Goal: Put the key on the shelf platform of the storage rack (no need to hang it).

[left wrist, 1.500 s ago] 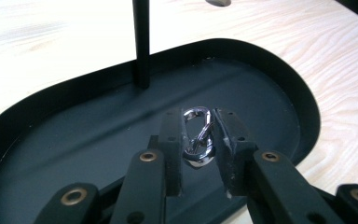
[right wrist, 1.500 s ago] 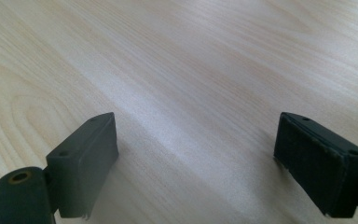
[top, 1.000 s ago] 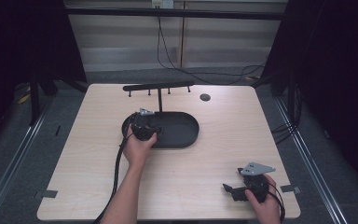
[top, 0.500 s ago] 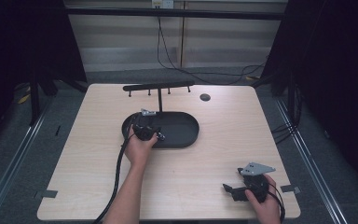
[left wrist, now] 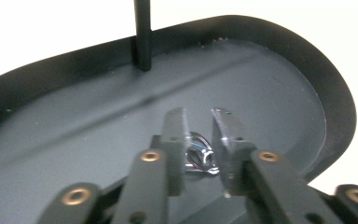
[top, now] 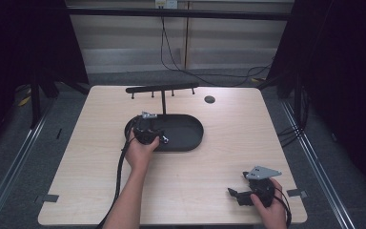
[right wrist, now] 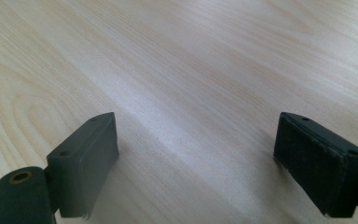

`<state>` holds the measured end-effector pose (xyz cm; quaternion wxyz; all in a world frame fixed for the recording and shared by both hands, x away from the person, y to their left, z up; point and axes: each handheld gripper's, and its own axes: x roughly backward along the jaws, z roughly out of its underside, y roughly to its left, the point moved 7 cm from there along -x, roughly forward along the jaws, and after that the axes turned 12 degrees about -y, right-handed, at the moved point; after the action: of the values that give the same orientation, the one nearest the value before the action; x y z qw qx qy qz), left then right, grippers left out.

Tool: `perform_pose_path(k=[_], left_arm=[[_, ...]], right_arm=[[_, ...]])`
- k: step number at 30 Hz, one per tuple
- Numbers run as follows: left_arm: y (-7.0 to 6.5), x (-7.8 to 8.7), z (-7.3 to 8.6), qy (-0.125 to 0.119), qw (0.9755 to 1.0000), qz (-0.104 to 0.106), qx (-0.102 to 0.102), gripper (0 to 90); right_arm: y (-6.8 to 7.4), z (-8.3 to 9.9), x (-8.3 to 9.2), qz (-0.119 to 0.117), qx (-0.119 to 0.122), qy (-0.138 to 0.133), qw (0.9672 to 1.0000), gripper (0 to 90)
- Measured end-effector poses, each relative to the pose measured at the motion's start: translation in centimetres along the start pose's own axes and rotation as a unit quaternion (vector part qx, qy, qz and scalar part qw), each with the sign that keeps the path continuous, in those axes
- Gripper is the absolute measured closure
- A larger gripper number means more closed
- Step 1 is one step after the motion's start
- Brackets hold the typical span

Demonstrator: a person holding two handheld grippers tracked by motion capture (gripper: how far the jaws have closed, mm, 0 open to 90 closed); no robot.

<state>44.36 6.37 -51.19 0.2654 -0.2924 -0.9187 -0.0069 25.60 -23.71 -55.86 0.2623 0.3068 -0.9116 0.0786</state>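
- The left claw (left wrist: pixel 198 122) is hanging low over the black oval tray (left wrist: pixel 307 60), its jaws narrow and just opened a little.
- A small shiny metal ring (left wrist: pixel 198 156) is lying between them on the tray floor, near the tray's upright post (left wrist: pixel 143 35); its long axis is too hidden to tell.
- The right claw (right wrist: pixel 196 163) is resting wide open over the bare desk (right wrist: pixel 191 56).

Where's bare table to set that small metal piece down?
The light wooden table is bare left of the black oval tray, and between tray and right claw. The tray's left end is crowded by the left claw over the shiny metal ring.
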Motion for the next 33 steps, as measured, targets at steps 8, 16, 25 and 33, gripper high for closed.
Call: perform_pose_path(k=[8, 16, 25, 33], left_arm=[[0.1, 0.9, 0.2, -0.002, 1.0, 0.001, 0.001, 57.4], [0.2, 1.5, 0.5, 0.0, 1.0, 0.003, -0.001, 49.7], [0.5, 2.3, 0.8, 0.004, 0.9999, 0.006, 0.008, 39.3], [0.5, 3.0, 1.2, 0.017, 0.9997, 0.017, 0.005, 33.3]], right_arm=[[0.0, 0.0, 0.0, 0.0, 0.0, 0.0, 1.0, 13.0], [0.0, 0.0, 0.0, 0.0, -0.001, 0.0, 1.0, 13.0], [0.0, 0.0, 0.0, 0.0, -0.001, 0.0, 1.0, 13.0], [0.0, 0.0, 0.0, 0.0, -0.001, 0.0, 1.0, 13.0]])
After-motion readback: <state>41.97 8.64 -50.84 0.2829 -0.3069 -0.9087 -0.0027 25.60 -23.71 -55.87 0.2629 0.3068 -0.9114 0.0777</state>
